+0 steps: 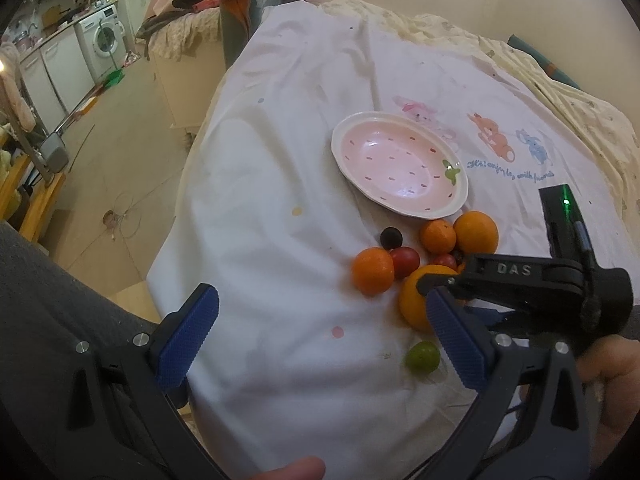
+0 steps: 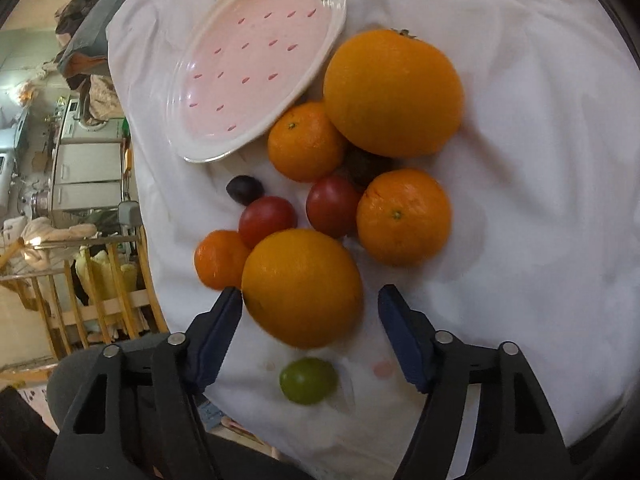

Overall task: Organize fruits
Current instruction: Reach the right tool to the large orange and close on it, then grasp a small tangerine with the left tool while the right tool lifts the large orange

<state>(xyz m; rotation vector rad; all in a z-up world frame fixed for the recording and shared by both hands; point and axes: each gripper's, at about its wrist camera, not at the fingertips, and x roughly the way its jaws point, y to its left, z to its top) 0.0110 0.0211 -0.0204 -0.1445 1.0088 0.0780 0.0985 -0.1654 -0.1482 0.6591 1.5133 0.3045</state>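
A pink strawberry-patterned plate (image 2: 256, 64) (image 1: 392, 160) lies empty on the white sheet. In front of it is a cluster of fruit: a large orange (image 2: 394, 92), two mandarins (image 2: 306, 142) (image 2: 404, 216), a smaller one (image 2: 220, 258), two red tomatoes (image 2: 268, 220) (image 2: 334, 206) and a dark plum (image 2: 245, 189). My right gripper (image 2: 310, 291) stands around the nearest big orange (image 2: 302, 288) (image 1: 414, 304). Its left pad is at the peel and its right pad stays clear. A green grape (image 2: 308, 380) (image 1: 422, 356) lies just before it. My left gripper (image 1: 320, 296) hovers open over bare sheet, left of the fruit.
The white sheet (image 1: 280, 200) with cartoon animals covers a raised surface whose left edge drops to the floor (image 1: 120, 200). A washing machine (image 1: 104, 38) and cabinets stand far left. A hand (image 1: 616, 380) holds the gripper at lower right.
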